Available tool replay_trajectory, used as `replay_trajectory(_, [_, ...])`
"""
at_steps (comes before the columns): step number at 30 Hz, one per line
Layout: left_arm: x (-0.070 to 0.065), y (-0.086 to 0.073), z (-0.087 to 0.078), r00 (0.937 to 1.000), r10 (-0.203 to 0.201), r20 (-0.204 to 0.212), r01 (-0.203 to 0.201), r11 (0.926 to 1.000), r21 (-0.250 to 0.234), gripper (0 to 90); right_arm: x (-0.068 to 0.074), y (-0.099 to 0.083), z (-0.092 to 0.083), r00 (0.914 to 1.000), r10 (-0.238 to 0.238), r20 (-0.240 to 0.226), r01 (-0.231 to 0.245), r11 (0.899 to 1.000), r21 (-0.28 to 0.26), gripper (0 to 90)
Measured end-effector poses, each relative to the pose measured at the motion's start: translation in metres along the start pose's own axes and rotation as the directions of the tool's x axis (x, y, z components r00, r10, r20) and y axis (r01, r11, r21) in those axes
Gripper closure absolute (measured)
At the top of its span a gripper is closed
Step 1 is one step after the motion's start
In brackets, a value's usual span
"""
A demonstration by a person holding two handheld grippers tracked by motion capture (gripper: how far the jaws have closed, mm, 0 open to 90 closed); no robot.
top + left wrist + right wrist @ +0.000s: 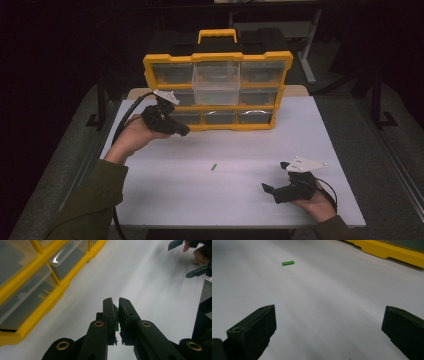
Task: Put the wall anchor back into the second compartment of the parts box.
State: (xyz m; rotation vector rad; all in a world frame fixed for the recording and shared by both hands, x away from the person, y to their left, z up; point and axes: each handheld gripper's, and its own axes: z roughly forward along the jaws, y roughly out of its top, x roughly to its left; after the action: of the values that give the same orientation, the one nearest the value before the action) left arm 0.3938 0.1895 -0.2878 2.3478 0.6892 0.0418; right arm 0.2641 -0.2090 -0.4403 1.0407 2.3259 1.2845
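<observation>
Left gripper [117, 305] clenched on a small green piece [116, 317], near table's [300, 130] back-left edge by yellow organizer [218, 92]. Right gripper [274, 191] jaws wide, front-right corner. Second green piece [213, 167] lies mid-table.

Left hand-held gripper [184, 132] raised, jaws clamped, right hand-held gripper [274, 190] low, jaws wide apart
</observation>
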Motion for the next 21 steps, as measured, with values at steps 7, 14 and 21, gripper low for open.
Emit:
replay_trajectory(7, [0.001, 0.018, -0.024, 0.9998, 0.019, -0.007, -0.019, 0.9998, -0.002, 84.0, 0.000, 0.000, 0.000, 1.0000, 0.004, -0.001, -0.004, 1.000, 0.002, 0.0])
replay_trajectory(14, [0.000, 0.039, -0.051, 0.9994, 0.034, -0.011, -0.034, 0.9991, -0.024, 84.1, 0.000, 0.000, 0.000, 1.0000, 0.005, -0.001, -0.005, 1.000, 0.003, 0.0])
replay_trajectory(21, [-0.003, 0.057, -0.071, 0.9985, 0.053, -0.013, -0.053, 0.9980, -0.035, 84.1, 0.000, 0.000, 0.000, 1.0000, 0.006, -0.001, -0.006, 1.000, 0.002, 0.0])
